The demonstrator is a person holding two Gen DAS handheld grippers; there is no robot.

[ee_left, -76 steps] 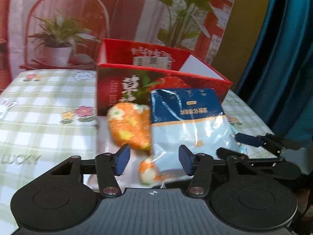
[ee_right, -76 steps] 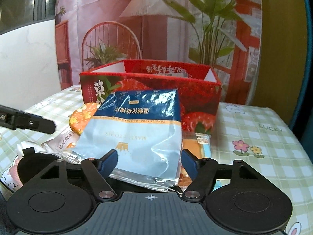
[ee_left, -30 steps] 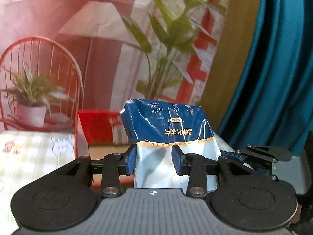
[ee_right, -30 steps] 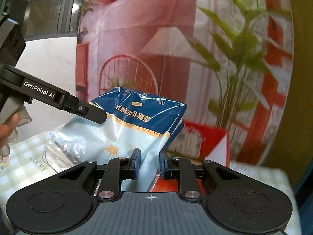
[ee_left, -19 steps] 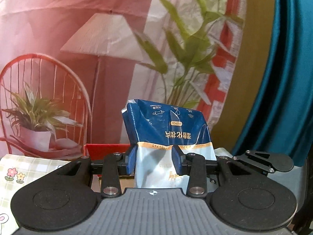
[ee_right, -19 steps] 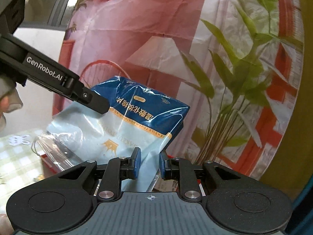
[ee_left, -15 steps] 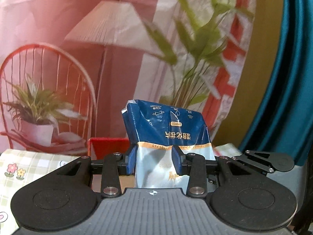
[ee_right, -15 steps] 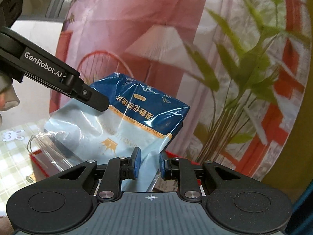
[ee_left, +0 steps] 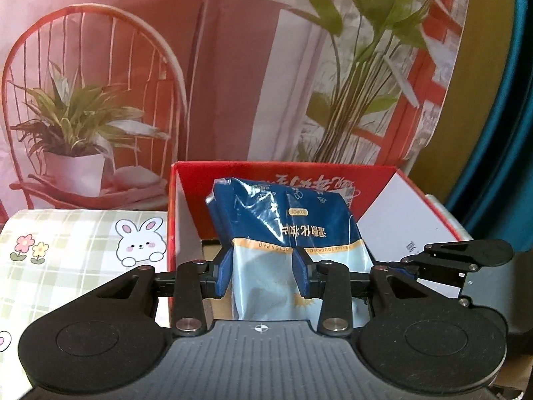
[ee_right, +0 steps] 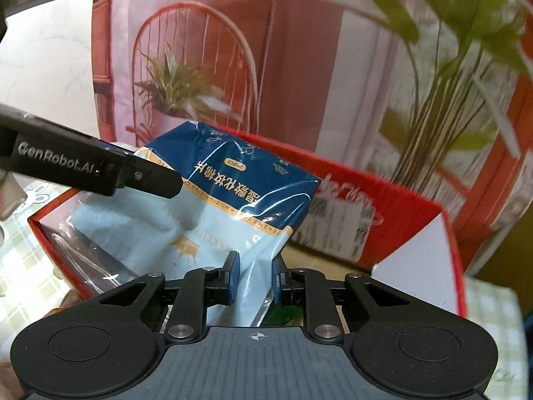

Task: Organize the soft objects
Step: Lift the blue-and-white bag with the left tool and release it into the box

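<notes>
Both grippers have the blue packet (ee_left: 293, 233) up over the open red box (ee_left: 333, 175), and it is a two-handed hold: the left gripper (ee_left: 265, 275) has its jaws clenched on the pale lower part of the packet, and the right gripper (ee_right: 252, 278) has its jaws pinched tight on a fold of that same pale plastic near the packet's bottom edge. The packet stands on end, long axis running up and away from the cameras, dark blue end pointing toward the far wall of the box, pale end down by the jaws, and its printed lettering reads upside down in both views. From the right wrist view the packet (ee_right: 213, 206) leans toward the left, its top corner tipped over the box's left side, with the left gripper's dark finger (ee_right: 100, 170) laid across that upper left corner. Whether its bottom edge touches the box floor is hard to say, as the grippers hide it. The box sits on a green checked tabletop (ee_left: 66, 246) printed with a white rabbit (ee_left: 141, 243) and flowers.
</notes>
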